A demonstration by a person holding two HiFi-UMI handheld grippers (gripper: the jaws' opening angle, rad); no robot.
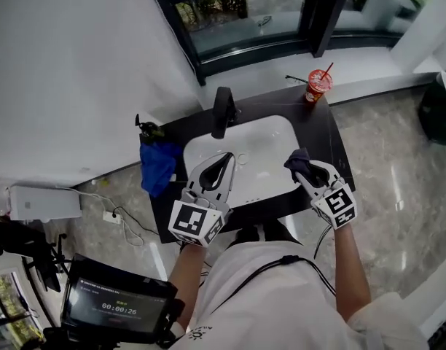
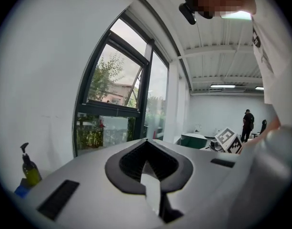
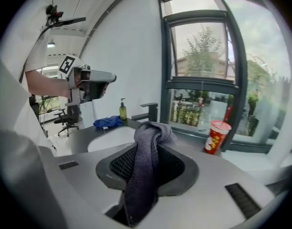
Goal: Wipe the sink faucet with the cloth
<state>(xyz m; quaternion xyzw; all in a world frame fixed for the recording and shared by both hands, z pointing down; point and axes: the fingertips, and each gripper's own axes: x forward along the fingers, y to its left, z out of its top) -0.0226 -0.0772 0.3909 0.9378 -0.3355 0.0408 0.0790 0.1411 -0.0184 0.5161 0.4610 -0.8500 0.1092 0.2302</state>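
Note:
The black faucet (image 1: 223, 111) stands at the back of the white sink (image 1: 270, 133); it also shows in the right gripper view, faucet (image 3: 148, 111). My right gripper (image 1: 302, 165) is over the sink's right front, shut on a dark grey-purple cloth (image 1: 296, 159). In its own view the cloth (image 3: 145, 175) hangs bunched between the jaws and droops over the tips of the right gripper (image 3: 153, 128). My left gripper (image 1: 224, 162) hovers over the sink's left front with its tips together and nothing in them; in its own view the left gripper (image 2: 146, 142) points at the window, away from the faucet.
A blue cloth (image 1: 159, 165) and a soap bottle (image 1: 149, 131) lie on the dark counter (image 1: 321, 133) left of the sink. A red cup with a straw (image 1: 318, 86) stands at the counter's back right corner. A white wall and window close off the back.

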